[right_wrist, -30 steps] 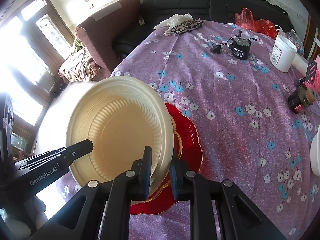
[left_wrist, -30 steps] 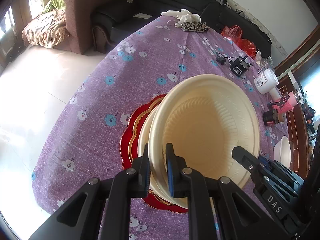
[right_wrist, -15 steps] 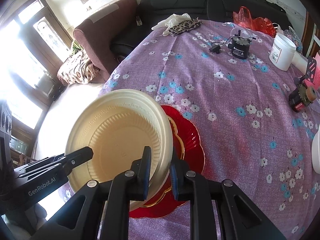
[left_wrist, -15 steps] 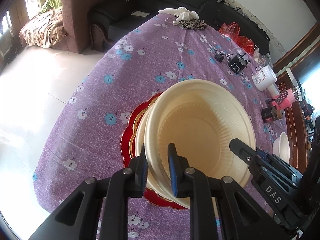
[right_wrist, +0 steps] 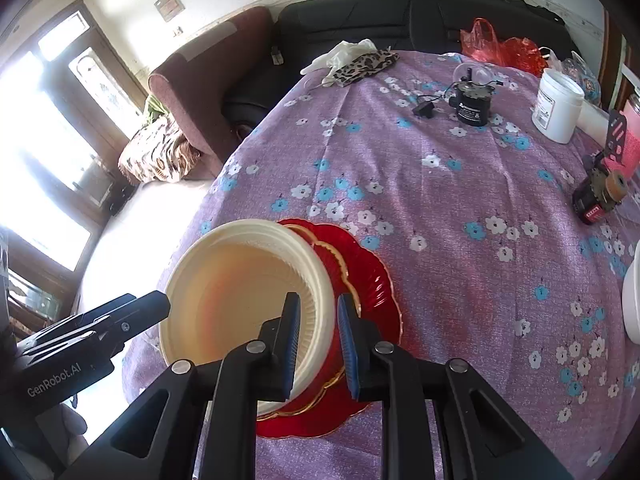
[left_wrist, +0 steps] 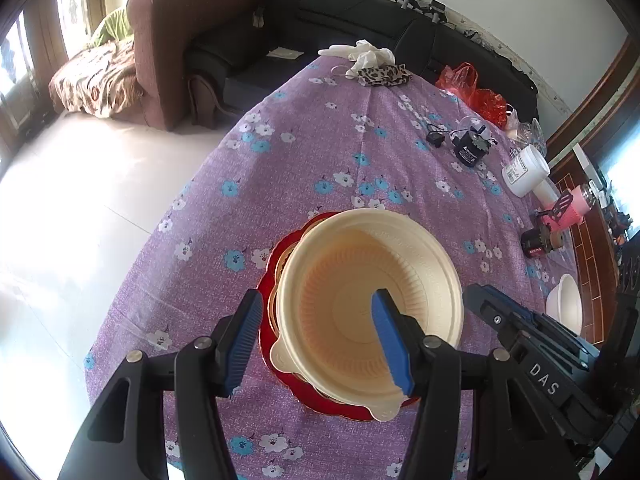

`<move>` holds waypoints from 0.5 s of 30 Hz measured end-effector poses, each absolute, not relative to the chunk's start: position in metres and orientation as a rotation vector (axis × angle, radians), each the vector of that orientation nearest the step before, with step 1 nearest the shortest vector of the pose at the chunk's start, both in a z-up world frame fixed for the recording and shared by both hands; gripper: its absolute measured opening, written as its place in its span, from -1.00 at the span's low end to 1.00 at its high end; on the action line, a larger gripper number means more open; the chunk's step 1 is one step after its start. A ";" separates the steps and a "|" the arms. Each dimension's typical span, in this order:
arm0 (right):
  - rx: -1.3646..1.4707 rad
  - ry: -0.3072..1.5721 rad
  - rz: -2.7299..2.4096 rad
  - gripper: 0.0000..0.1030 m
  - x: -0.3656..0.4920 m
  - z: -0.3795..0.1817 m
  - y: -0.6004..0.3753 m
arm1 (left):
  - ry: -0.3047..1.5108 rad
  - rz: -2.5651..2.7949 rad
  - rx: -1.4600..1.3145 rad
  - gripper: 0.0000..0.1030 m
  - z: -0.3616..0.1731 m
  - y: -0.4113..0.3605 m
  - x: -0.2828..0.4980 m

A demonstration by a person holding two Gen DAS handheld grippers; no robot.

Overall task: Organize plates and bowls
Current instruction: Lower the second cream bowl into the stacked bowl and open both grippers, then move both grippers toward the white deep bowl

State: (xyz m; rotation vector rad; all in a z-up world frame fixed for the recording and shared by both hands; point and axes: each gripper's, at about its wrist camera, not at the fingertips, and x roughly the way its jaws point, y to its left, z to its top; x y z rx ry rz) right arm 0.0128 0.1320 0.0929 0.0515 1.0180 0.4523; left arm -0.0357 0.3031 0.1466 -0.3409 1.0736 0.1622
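Since a second ago the left gripper (left_wrist: 316, 340) has let go of the cream bowl's (left_wrist: 368, 304) near rim and spread wide, its blue pads now standing either side of that rim without touching, and the bowl has come down from its tilt to sit level. The right gripper (right_wrist: 318, 344) keeps its narrow pinch on the bowl's right-hand rim — one pad inside the wall, one outside. The bowl lies straight ahead of both tongs, nested in another cream bowl on a gold-edged plate, all stacked on the red scalloped plate (right_wrist: 372, 280) near the table's front-left edge. It is round, so no long axis matters; the right gripper is the one in contact, and its release looks like the next move. The bowl is pale, ribbed inside, thin-walled, with small tabs at the rim. Farther off on the purple flowered tablecloth (left_wrist: 320, 152) — a white bowl (left_wrist: 566, 308) well to the right
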 end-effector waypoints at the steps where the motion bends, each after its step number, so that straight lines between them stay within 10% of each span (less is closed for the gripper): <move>1: 0.056 1.016 0.451 -0.59 0.013 0.093 0.130 | 1.068 0.162 -0.327 0.08 0.148 0.300 -0.035; 15: 0.159 0.987 0.340 -0.46 0.014 0.093 0.055 | 0.984 0.136 -0.024 0.21 0.165 0.217 -0.027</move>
